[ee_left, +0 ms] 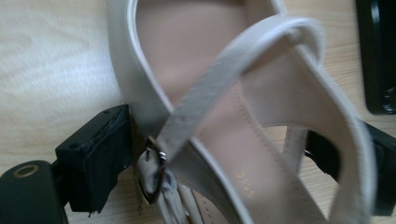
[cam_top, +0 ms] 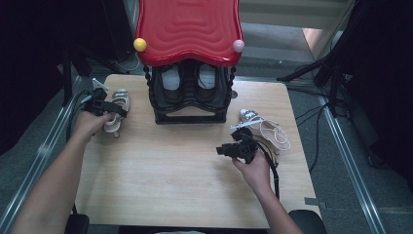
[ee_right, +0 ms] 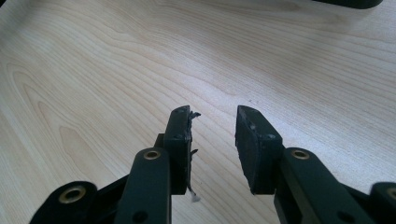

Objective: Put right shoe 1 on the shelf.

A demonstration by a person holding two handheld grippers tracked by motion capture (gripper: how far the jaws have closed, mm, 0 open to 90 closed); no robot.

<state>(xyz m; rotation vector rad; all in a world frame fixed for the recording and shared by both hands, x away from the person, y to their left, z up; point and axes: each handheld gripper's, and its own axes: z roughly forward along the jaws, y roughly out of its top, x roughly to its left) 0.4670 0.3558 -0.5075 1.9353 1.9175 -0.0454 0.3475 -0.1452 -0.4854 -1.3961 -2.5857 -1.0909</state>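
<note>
The left gripper point(ee_left: 224, 172) straddled the white sandal point(ee_left: 261, 140), jaws spread and not yet pinching; a firm, centred squeeze on both sidewalls was advisable before lifting.

Right tongs point(ee_right: 214, 140) agape (left straddling)

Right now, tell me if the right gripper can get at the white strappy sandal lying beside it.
Probably yes. The right gripper is open with nothing between its jaws, and the white strappy sandal lies close by on the bare table, nothing between them; the gripper would need turning toward it.
</note>
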